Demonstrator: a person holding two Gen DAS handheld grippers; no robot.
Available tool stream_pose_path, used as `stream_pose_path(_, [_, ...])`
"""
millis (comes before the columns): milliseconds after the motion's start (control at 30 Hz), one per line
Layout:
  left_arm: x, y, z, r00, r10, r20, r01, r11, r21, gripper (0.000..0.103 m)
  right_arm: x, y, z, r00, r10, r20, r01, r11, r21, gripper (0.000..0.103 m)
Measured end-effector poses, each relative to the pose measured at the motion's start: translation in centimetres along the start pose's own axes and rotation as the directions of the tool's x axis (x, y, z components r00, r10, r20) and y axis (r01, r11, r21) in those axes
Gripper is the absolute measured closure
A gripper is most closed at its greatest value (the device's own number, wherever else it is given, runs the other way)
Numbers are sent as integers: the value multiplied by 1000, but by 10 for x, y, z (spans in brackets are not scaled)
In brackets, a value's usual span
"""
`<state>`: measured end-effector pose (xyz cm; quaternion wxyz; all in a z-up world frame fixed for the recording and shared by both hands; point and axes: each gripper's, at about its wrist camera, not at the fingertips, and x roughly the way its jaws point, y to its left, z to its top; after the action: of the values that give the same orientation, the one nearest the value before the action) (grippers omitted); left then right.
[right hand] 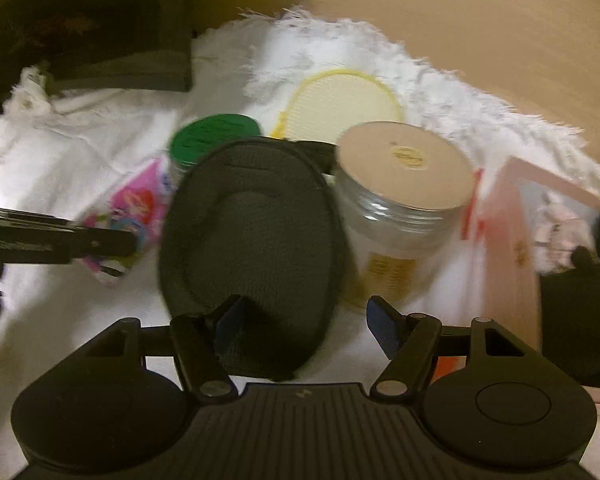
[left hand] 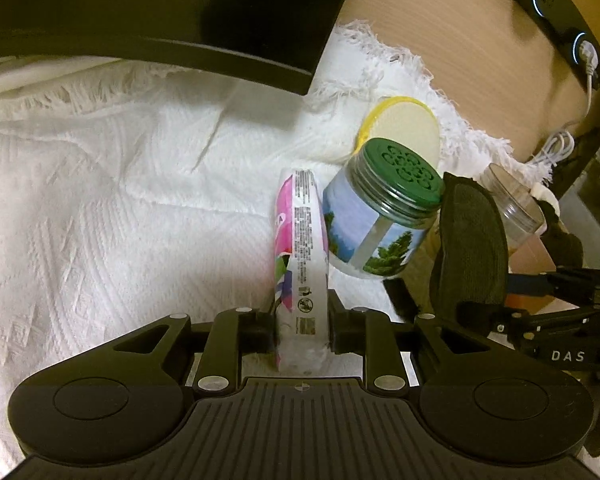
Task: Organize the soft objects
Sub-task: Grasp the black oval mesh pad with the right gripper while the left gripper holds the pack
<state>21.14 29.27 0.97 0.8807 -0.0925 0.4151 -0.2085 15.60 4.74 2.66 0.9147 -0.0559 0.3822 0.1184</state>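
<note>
The sorting looked to be under way rather than finished: two soft things were in the grippers' reach, while hard containers stood mixed among them on the white textured fringed cloth (left hand: pixel 100 200) covering the desk.

The left gripper (left hand: pixel 302 322) was pinching the pink-and-white plastic-wrapped tissue pack (left hand: pixel 300 240), held on edge between its pressed-in fingers, just above the cloth and just beside the green-lidded clear jar with a tree-and-sky label (left hand: pixel 380 220). Whether pack and jar touched could not be told.

The right gripper (right hand: pixel 306 320) had its jaws spread wide. The black oval padded fabric piece (right hand: pixel 252 248) stood upright before it, its lower edge against the left blue-padded finger (right hand: pixel 230 318); the right finger was well apart from it, so it seemed not firmly held. That view was blurred.

Behind stood a clear jar with a beige lid (right hand: pixel 404 184), a yellow-rimmed round cream pad (right hand: pixel 344 106) leaning on the cloth, and a pale pink box (right hand: pixel 508 240) at the right. No visible grouping of soft items existed yet, so most of the sorting appeared left to do.
</note>
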Motion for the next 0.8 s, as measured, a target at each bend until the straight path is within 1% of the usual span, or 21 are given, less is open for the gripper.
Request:
stream_pose_path(133, [-2, -2, 0, 1000, 12, 1, -12, 1000, 3, 78, -5, 4, 2, 999, 48, 22, -48, 999, 1, 41])
stream_pose_path(167, [-3, -2, 0, 1000, 13, 1, -14, 1000, 1, 78, -9, 4, 2, 998, 60, 27, -60, 998, 2, 46])
stream_pose_path(200, [-3, -2, -1, 1000, 15, 2, -15, 1000, 1, 78, -11, 4, 3, 996, 79, 31, -79, 997, 3, 49])
stream_pose_path(233, [-4, -3, -1, 1000, 17, 3, -17, 1000, 0, 78, -15, 3, 3, 993, 118, 33, -118, 993, 6, 53])
stream_pose_path(267, [-4, -3, -1, 1000, 17, 2, -17, 1000, 1, 78, -19, 2, 3, 985, 166, 34, -167, 986, 11, 54])
stream_pose_path(300, [-5, -3, -1, 1000, 18, 3, -18, 1000, 3, 78, -20, 2, 2, 982, 188, 36, -188, 982, 11, 54])
stream_pose_path(333, [-5, -3, -1, 1000, 19, 4, -19, 1000, 5, 78, -20, 3, 2, 981, 190, 38, -191, 982, 1, 54])
stream_pose_path(433, [-7, -4, 0, 1000, 27, 4, -27, 1000, 9, 78, -8, 6, 7, 991, 131, 26, -131, 991, -8, 54])
stream_pose_path(500, [-7, -5, 0, 999, 32, 2, -32, 999, 11, 78, 3, 6, 12, 992, 120, 23, -120, 993, -8, 54])
stream_pose_path(567, [-7, -5, 0, 999, 36, -1, -36, 999, 17, 78, 10, 5, 17, 988, 155, 16, -155, 988, -1, 52])
stream_pose_path(667, [-6, -7, 0, 999, 40, -6, -39, 999, 28, 78, 13, 1, 21, 974, 227, 5, -227, 973, 33, 52])
stream_pose_path(700, [-6, -8, 1, 999, 40, -6, -39, 999, 29, 78, 13, 0, 21, 971, 239, 3, -239, 970, 52, 53])
stream_pose_path(733, [-6, -8, 1, 999, 40, -5, -40, 999, 29, 78, 12, 1, 21, 969, 245, 1, -245, 967, 65, 60])
stream_pose_path(767, [-5, -8, 1, 999, 40, -5, -40, 999, 28, 78, 8, 1, 20, 968, 252, 5, -252, 965, 69, 75])
stream_pose_path(800, [-5, -8, 1, 999, 39, -6, -39, 999, 27, 78, 3, 2, 19, 966, 259, 8, -259, 963, 69, 79])
